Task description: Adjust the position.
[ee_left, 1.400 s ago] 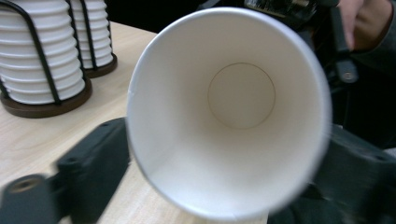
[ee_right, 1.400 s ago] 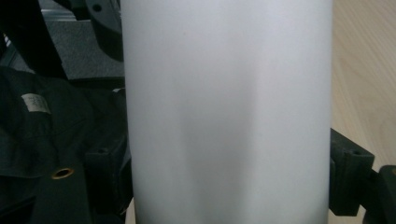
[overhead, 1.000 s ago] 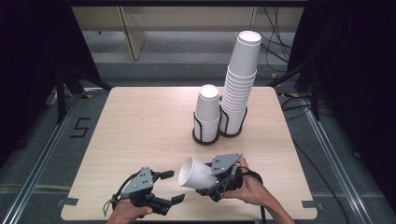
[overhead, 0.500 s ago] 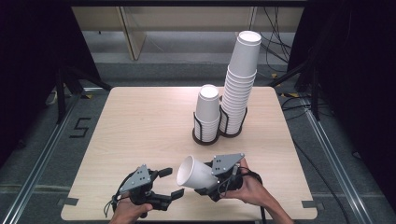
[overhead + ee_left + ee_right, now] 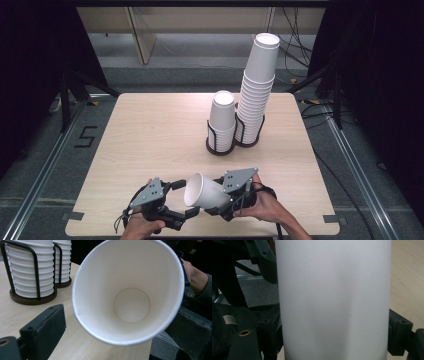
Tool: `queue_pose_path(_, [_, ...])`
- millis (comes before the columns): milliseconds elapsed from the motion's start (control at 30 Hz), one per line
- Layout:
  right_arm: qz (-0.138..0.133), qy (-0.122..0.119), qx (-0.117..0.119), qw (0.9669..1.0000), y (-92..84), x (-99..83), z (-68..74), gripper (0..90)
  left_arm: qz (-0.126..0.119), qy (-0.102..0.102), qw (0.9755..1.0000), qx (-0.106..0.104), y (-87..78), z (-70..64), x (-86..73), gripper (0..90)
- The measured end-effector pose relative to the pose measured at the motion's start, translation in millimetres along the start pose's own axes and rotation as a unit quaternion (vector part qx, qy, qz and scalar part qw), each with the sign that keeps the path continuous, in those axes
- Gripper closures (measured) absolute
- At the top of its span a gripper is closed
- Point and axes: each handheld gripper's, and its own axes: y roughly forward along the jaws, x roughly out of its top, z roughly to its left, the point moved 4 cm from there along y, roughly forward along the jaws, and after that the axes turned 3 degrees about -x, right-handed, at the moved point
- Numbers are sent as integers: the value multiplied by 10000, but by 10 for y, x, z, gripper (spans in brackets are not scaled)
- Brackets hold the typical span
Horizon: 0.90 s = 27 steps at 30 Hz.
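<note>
A white paper cup [image 5: 202, 191] lies on its side above the table's near edge, mouth toward the left. My right gripper [image 5: 217, 196] is shut on its lower body; in the right gripper view the cup [image 5: 332, 290] stands between the two pads of that gripper [image 5: 334, 332]. My left gripper [image 5: 186, 200] faces the cup's mouth. Its jaws have just been opening and now stand wide, one on each side of the rim. In the left gripper view I look straight into the cup [image 5: 130, 290], with the left gripper [image 5: 117, 335] open around it.
Two stacks of white cups stand in black wire holders at the table's back right: a short one [image 5: 222, 122] and a tall one [image 5: 256, 90]. The left gripper view shows both stacks, the nearer [image 5: 27, 272] and the farther [image 5: 62, 262]. Bare wood table [image 5: 150, 140] stretches to the left.
The left gripper's jaws have spread apart around the cup's mouth. The right gripper and cup have edged slightly toward the left gripper.
</note>
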Motion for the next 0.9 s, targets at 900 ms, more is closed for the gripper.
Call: queue_pose_path(900, [-35,53,256,9997,132,15,112,189,-251,361,9988,-214,21,-99,29,107])
